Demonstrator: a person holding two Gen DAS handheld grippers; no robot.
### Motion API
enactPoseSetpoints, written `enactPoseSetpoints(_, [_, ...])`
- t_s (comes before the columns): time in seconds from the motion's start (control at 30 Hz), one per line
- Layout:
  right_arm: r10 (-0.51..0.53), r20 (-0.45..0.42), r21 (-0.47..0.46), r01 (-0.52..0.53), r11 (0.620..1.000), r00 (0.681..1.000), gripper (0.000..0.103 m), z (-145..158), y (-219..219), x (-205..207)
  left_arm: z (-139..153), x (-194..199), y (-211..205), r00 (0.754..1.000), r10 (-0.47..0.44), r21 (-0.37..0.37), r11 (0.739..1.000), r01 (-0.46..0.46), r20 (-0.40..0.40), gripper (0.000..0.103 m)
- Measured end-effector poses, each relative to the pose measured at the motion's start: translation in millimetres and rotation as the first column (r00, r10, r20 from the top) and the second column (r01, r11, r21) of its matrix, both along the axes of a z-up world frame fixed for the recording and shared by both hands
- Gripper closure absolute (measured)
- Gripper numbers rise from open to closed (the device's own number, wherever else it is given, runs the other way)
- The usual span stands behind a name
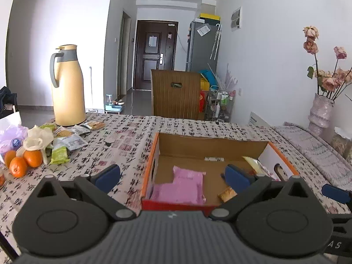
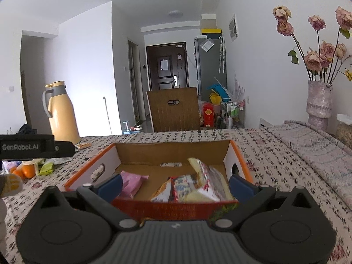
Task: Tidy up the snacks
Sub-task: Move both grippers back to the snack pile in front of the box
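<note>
Status: partway through, by my read.

Cardboard box (image 1: 211, 147) sits near the front edge of the bench (image 1: 132, 136), toward its right side. Already inside: a pink packet (image 1: 182, 187) at the front-left of the box floor, a small orange-brown packet (image 1: 226, 194) further right, and a stack of red/white and yellow packets (image 2: 198, 187) against the right wall. There's also a small white item at the back wall; too small to identify.

Left gripper (image 1: 173, 176): jaws wide open, nothing held, hovering at the box's front wall. Right gripper (image 2: 176, 184): jaws also spread wide, empty, over the front edge of the box with the packet stack visible between them. Can't tell if they touch it.

Still to do: a loose pile of snack packets (image 1: 66, 138) lies at the far-left part of the bench, just in front of the yellow thermos (image 1: 68, 88). One green packet (image 1: 59, 155) sits closest to the oranges (image 1: 24, 161). Whether the oranges count as snacks is unclear.

Judgement: roughly a third to a half is boxed. Likely next call is for the left gripper to go to the pile.
</note>
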State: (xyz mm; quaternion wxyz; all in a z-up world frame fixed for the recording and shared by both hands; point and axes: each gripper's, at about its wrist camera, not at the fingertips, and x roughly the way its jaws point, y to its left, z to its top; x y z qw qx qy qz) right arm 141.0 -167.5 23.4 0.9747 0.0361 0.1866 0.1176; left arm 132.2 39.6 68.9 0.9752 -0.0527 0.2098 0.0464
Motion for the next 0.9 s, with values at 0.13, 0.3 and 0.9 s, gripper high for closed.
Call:
enactPoseSetpoints(0.13, [0.003, -0.013, 0.012, -0.003, 1.000, 1.000, 0.000, -5, -4, -18, -7, -19, 7, 1.000, -0.005, -0.008, 1.000, 0.004, -0.010, 0.000])
enactPoseSetpoints(0.3, [0.011, -0.032, 0.000, -0.011, 1.000, 0.999, 0.000, -15, -8, -36, -21, -38, 15, 0.999, -0.008, -0.024, 1.000, 0.008, -0.032, 0.000])
enactPoseSetpoints(0.9, [0.024, -0.131, -0.033, -0.028, 0.999, 0.991, 0.000, -51, -11, -65, -69, -73, 29, 0.992, -0.023, -0.041, 0.999, 0.018, -0.124, 0.000])
